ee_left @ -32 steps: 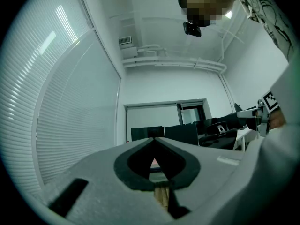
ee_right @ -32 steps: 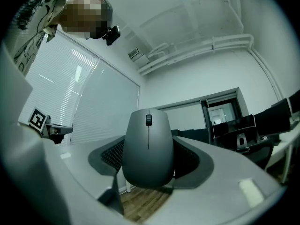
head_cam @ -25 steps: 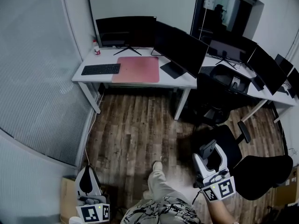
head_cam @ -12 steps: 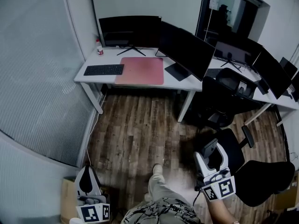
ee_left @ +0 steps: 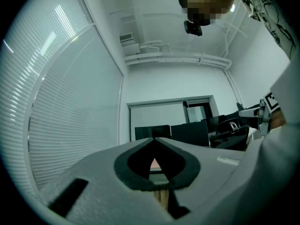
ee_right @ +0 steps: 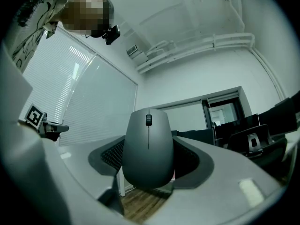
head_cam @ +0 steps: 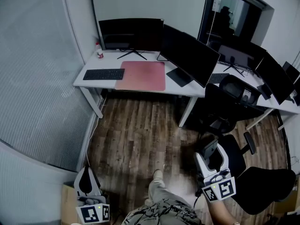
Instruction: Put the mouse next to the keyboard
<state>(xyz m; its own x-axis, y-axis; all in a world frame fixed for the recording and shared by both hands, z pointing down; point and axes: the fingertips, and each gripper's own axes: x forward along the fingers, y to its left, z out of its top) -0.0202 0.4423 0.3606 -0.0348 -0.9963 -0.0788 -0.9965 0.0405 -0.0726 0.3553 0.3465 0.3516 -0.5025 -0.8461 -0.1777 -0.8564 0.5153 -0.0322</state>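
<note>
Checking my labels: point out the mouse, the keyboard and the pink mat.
mouse point(ee_right: 148, 149), right gripper view, middle of its grey shell.
keyboard point(head_cam: 103, 74), head view, middle of its keys.
pink mat point(head_cam: 141, 76), head view, its bare centre.

no readable text, no brand names, no numbers

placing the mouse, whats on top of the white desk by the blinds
A black keyboard, a pink mat beside it, a small bottle, a back monitor and an angled monitor. The desk behind the angled monitor is hidden.
</note>
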